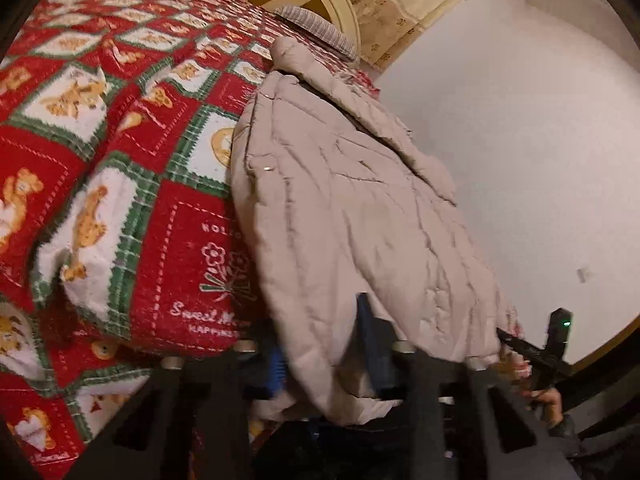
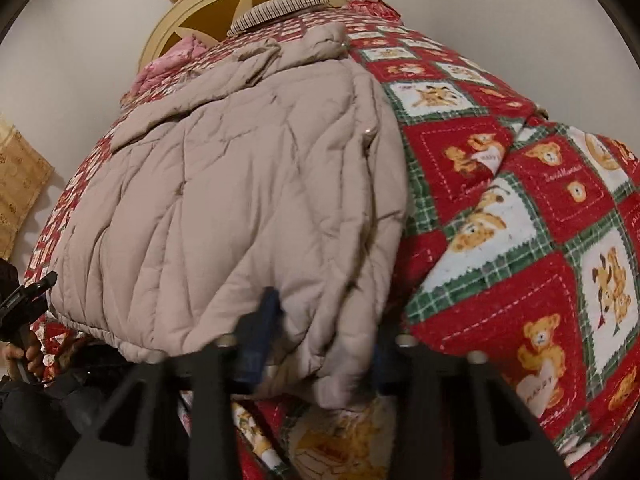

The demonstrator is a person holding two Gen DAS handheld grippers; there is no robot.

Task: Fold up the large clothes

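Note:
A beige quilted puffer jacket (image 1: 352, 216) lies on a bed, its hem hanging over the near edge and its collar far away; it also fills the right wrist view (image 2: 224, 208). My left gripper (image 1: 324, 360) has a corner of the hem between its blue fingers (image 1: 374, 344); part of the jaw is hidden by cloth. My right gripper (image 2: 320, 356) likewise has hem folds between its blue fingers (image 2: 262, 332). Each gripper shows at the edge of the other view: the right one (image 1: 532, 354), the left one (image 2: 28, 300).
The bed is covered by a red, green and white teddy-bear blanket (image 1: 120, 128), also seen to the right (image 2: 520, 208). A cream round headboard (image 2: 224, 4), pillows, curtains and a white wall (image 1: 520, 160) are behind.

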